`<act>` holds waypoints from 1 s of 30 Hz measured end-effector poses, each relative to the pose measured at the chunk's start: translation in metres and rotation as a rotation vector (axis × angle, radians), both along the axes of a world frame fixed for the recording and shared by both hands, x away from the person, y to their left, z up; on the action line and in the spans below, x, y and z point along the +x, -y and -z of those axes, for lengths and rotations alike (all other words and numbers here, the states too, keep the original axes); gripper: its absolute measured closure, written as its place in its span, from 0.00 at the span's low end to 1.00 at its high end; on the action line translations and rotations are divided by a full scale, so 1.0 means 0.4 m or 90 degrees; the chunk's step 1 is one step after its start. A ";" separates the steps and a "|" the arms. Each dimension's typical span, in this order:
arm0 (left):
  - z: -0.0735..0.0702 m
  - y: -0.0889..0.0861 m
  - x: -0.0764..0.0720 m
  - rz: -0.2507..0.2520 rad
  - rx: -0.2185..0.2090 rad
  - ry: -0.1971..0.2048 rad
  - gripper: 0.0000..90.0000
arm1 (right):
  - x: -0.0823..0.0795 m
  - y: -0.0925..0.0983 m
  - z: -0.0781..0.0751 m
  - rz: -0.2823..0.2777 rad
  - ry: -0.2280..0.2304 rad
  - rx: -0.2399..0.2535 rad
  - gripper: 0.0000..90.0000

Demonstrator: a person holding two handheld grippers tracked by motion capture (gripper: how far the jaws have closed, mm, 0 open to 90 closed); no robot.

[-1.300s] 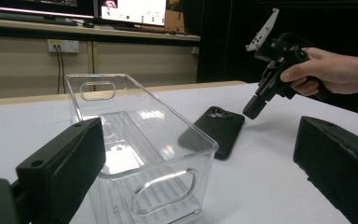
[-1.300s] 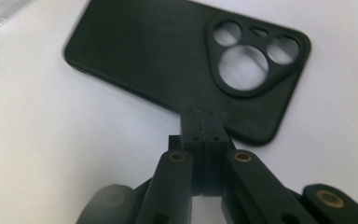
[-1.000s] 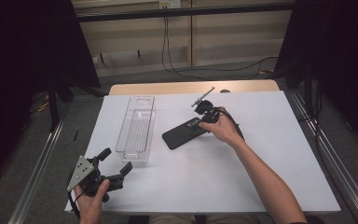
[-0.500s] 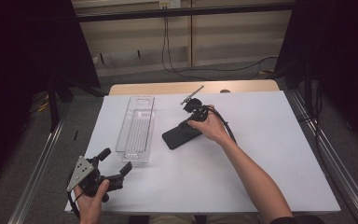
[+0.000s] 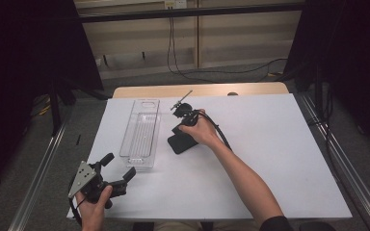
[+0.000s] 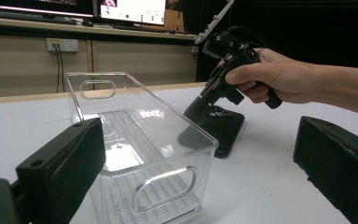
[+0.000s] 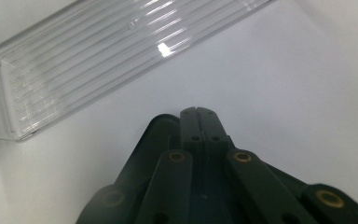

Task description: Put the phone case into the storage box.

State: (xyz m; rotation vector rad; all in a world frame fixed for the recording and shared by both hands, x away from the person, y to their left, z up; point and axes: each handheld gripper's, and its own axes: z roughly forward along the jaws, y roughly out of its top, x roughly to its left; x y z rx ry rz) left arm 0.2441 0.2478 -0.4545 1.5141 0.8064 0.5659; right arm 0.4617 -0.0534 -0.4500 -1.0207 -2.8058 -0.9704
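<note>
A flat black slab (image 5: 179, 144) lies on the white table (image 5: 270, 144), just right of a long clear plastic bin (image 5: 141, 132). My right gripper (image 5: 178, 130) is tilted down, its shut jaw tips resting on the slab's top. In the right gripper view the two jaws meet (image 7: 198, 112) over the dark slab (image 7: 156, 128), with the bin (image 7: 98, 60) beyond. My left gripper (image 5: 119, 165) is held near the table's front left corner, open and holding nothing. In the left gripper view it looks past its wide-apart jaws (image 6: 200, 140) at the bin (image 6: 140, 140), the slab (image 6: 221, 128) and the right gripper (image 6: 203, 100).
A wooden strip (image 5: 197, 90) borders the table's far edge. Metal rails (image 5: 43, 163) run along both sides of the table. A cable (image 5: 219, 132) trails from the right gripper along the forearm. Bare table surface lies to the right and at the front.
My right hand and gripper have shifted left toward the bin, now over the black slab's far end. The left gripper has stayed still.
</note>
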 end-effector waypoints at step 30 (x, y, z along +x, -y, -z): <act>0.000 -0.001 -0.002 0.005 0.001 0.002 0.03 | 0.000 -0.038 0.051 0.009 -0.017 -0.014 1.00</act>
